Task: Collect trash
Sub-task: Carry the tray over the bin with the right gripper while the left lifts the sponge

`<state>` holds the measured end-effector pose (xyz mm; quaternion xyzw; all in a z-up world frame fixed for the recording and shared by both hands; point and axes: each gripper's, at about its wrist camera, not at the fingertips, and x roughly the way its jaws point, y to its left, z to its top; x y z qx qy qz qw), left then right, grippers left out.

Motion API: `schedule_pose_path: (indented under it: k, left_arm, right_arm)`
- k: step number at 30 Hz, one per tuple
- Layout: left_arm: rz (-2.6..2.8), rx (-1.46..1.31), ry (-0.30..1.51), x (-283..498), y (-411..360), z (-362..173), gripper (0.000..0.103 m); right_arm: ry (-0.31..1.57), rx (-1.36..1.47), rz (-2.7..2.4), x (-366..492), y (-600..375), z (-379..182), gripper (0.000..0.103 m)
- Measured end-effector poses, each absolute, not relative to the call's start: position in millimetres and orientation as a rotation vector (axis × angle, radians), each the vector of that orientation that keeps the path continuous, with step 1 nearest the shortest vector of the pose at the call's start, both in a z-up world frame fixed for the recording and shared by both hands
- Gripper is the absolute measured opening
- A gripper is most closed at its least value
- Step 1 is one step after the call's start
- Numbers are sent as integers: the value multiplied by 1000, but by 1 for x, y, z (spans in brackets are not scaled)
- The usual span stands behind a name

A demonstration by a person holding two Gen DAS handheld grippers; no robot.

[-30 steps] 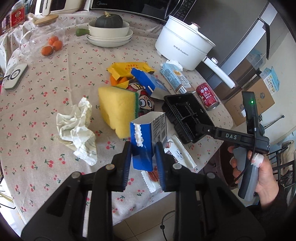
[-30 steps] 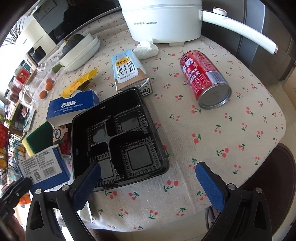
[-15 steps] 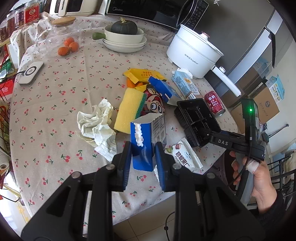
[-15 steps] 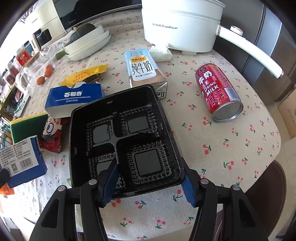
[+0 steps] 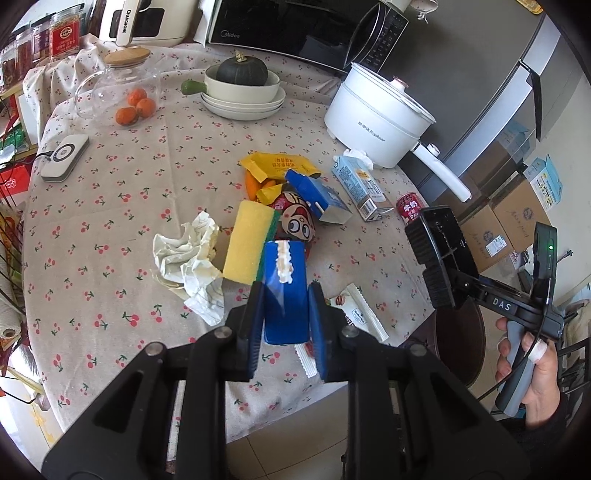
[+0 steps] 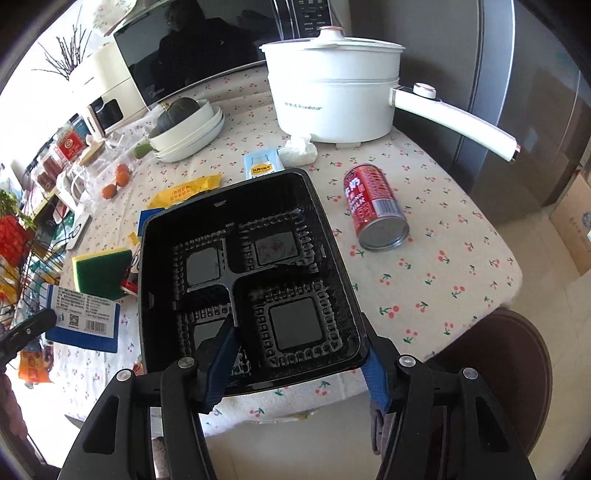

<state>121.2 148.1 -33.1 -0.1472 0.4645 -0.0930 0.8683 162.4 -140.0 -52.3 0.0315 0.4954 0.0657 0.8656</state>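
My left gripper (image 5: 286,319) is shut on a blue carton (image 5: 284,291) and holds it above the table's near edge. The carton also shows in the right wrist view (image 6: 83,314). My right gripper (image 6: 299,369) is shut on the near rim of a black plastic tray (image 6: 251,273) and holds it lifted off the table, at the right in the left wrist view (image 5: 439,254). On the cloth lie a red can (image 6: 375,206), a milk carton (image 5: 360,186), a second blue box (image 5: 319,197), a yellow wrapper (image 5: 279,166), crumpled paper (image 5: 188,254) and a white wrapper (image 5: 360,314).
A yellow-green sponge (image 5: 249,242) lies mid-table. A white electric pot (image 6: 332,85) with a long handle stands at the back right. Stacked bowls with a squash (image 5: 242,88), a glass jar of oranges (image 5: 125,92) and a microwave (image 5: 295,29) are behind. A brown stool (image 6: 513,373) stands below the table edge.
The right gripper closed on the black tray and lifted it off the table. The left gripper rose and drew back with the blue carton.
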Motion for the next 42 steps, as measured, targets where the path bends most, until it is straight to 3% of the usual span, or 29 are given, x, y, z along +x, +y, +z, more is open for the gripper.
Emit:
schedule_pose_path:
  k: [12,24,37,42]
  left_arm:
    - [-294,-272,928,118,103,-13,25]
    - [-385,-234,913,128,34,-6,25]
    - [-606,-112,982,115,-91,-24,25]
    - [-586,-93,949,119,-98,-19,25]
  right_arm:
    - [990,151,52,103,-234,-31,62]
    - [1012,241,-114,47,-340,-44,62]
    - [1070,270,-210,10,-399,-70,62]
    - [1071,276,-214,6,-406,-70,62]
